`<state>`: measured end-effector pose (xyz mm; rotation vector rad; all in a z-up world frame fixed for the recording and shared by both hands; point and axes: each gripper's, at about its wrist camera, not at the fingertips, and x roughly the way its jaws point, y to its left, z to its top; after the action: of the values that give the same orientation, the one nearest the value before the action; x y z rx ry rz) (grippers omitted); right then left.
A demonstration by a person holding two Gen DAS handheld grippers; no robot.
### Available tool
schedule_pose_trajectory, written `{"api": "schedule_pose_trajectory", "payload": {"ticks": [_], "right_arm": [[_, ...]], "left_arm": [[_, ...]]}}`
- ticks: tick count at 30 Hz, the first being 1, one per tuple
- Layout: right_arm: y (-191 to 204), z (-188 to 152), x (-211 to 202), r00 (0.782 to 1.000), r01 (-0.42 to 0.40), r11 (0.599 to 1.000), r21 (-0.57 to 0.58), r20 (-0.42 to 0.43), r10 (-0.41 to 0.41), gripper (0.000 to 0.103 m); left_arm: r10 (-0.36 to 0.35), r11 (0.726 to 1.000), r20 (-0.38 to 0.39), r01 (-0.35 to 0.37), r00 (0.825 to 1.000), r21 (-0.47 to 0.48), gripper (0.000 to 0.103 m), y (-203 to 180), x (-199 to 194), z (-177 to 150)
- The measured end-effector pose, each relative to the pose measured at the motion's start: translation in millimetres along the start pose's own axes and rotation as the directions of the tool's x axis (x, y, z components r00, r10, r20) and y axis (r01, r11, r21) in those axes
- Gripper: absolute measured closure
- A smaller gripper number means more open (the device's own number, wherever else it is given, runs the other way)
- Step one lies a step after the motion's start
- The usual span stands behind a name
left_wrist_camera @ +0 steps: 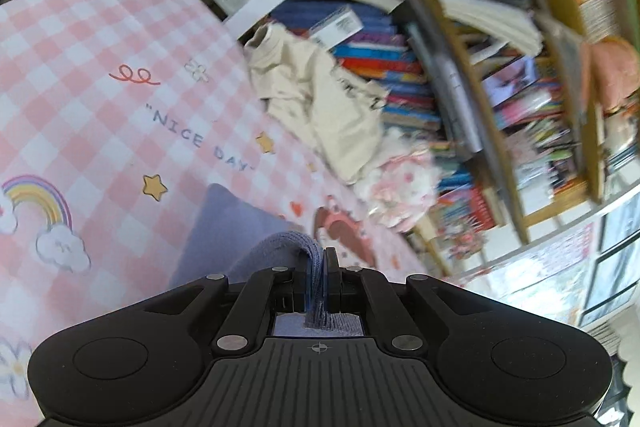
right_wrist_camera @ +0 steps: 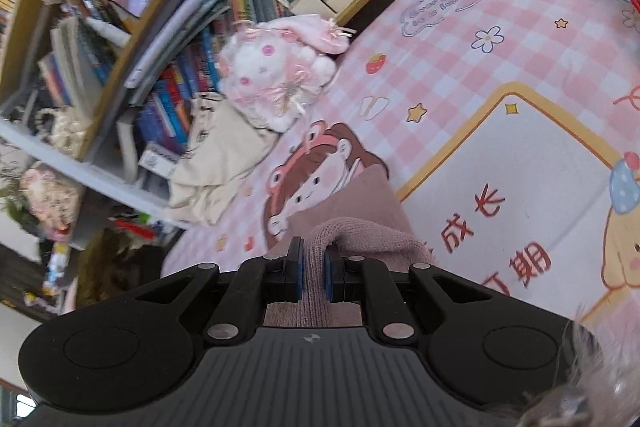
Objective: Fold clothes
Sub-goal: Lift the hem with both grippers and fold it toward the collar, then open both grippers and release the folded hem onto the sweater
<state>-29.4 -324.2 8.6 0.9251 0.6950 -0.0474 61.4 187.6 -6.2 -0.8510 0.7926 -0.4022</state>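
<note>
Left hand-held gripper [left_wrist_camera: 318, 267]: jaws nearly shut, pinching a folded ridge of knit garment [left_wrist_camera: 224, 227]. Cloth reads blue-purple in this view. Right hand-held gripper [right_wrist_camera: 314, 259]: jaws likewise narrow, clamped on a knit edge that reads dusty pink [right_wrist_camera: 360, 211]. Prob. one garment held at two points w/ colour cast differing betw. cameras; can't confirm, could be two items.

Progress, judged: fold in hand, not finished. Both grips carry cloth, and it trails ahead of and below each gripper onto the pink checked mat [left_wrist_camera: 100, 67] covering the counter. No finished fold visible. Looks like an edge or hem being carried across the body of the garment; laying down, release and smoothing appear still to do.

Other laundry: cream top [left_wrist_camera: 316, 99], crumpled and unfolded, lies well ahead of left gripper at the far counter edge, against the bookshelf [left_wrist_camera: 500, 75]. Just beside it, a pink-white frilly bundle [right_wrist_camera: 276, 75], maybe a plush or a garment; unclear. If clothing, both are still to fold.

Limits:
- Gripper bodies block the near counter, so most of the held garment is hidden; its shape, type and no. of layers are unknown.
- Shelf area motion-blurred.
- Fuzzy pale thing at lower right of right view, cut off, unidentified.
- Person not visible.
</note>
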Motion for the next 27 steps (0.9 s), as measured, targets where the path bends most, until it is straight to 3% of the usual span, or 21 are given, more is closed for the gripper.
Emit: {"api": "schedule_pose_trajectory", "payload": {"ticks": [5, 8, 9, 10, 12, 13, 14, 16, 19, 22, 25, 27], "right_arm": [[-1, 6, 25, 0.999, 0.035, 0.999, 0.016, 0.003, -0.035, 0.093], [-2, 10, 40, 0.998, 0.064, 0.998, 0.022, -0.006, -0.064, 0.09], [-3, 11, 44, 0.997, 0.074, 0.997, 0.031, -0.007, -0.074, 0.087], [-4, 12, 48, 0.997, 0.08, 0.996, 0.036, -0.007, -0.08, 0.085], [-4, 14, 55, 0.995, 0.1, 0.995, 0.01, 0.006, -0.1, 0.074], [-3, 14, 56, 0.991, 0.13, 0.991, -0.013, 0.031, -0.13, 0.069], [-1, 14, 55, 0.985, 0.165, 0.985, -0.043, 0.061, -0.162, 0.056], [4, 15, 53, 0.972, 0.219, 0.97, -0.107, 0.105, -0.208, 0.054], [10, 15, 57, 0.963, 0.267, 0.936, -0.23, 0.111, -0.247, 0.054], [16, 12, 66, 0.949, 0.316, 0.88, -0.355, 0.119, -0.292, 0.055], [17, 9, 82, 0.937, 0.347, 0.838, -0.421, 0.112, -0.331, 0.065], [13, 10, 91, 0.938, 0.343, 0.845, -0.41, 0.106, -0.329, 0.074]], "left_arm": [[0.034, 0.999, -0.063, -0.032, 0.997, 0.034, 0.099, 8, 27, 14], [0.079, 0.996, -0.099, -0.075, 0.992, 0.042, 0.092, 14, 42, 19], [0.091, 0.995, -0.111, -0.087, 0.99, 0.042, 0.082, 17, 47, 20], [0.115, 0.993, -0.118, -0.111, 0.986, 0.037, 0.063, 20, 51, 23], [0.153, 0.988, -0.109, -0.149, 0.982, 0.048, 0.044, 25, 52, 28], [0.169, 0.985, -0.103, -0.164, 0.98, 0.057, 0.044, 27, 52, 31], [0.184, 0.982, -0.097, -0.179, 0.978, 0.065, 0.044, 30, 51, 33], [0.207, 0.969, -0.085, -0.193, 0.975, 0.151, 0.044, 26, 49, 33], [0.236, 0.93, -0.063, -0.207, 0.97, 0.305, 0.044, 16, 45, 30], [0.245, 0.865, -0.043, -0.198, 0.969, 0.461, 0.046, 2, 50, 16], [0.275, 0.792, -0.023, -0.214, 0.961, 0.571, 0.047, -13, 67, 2], [0.291, 0.777, -0.034, -0.215, 0.956, 0.592, 0.056, -16, 80, -1]]}}
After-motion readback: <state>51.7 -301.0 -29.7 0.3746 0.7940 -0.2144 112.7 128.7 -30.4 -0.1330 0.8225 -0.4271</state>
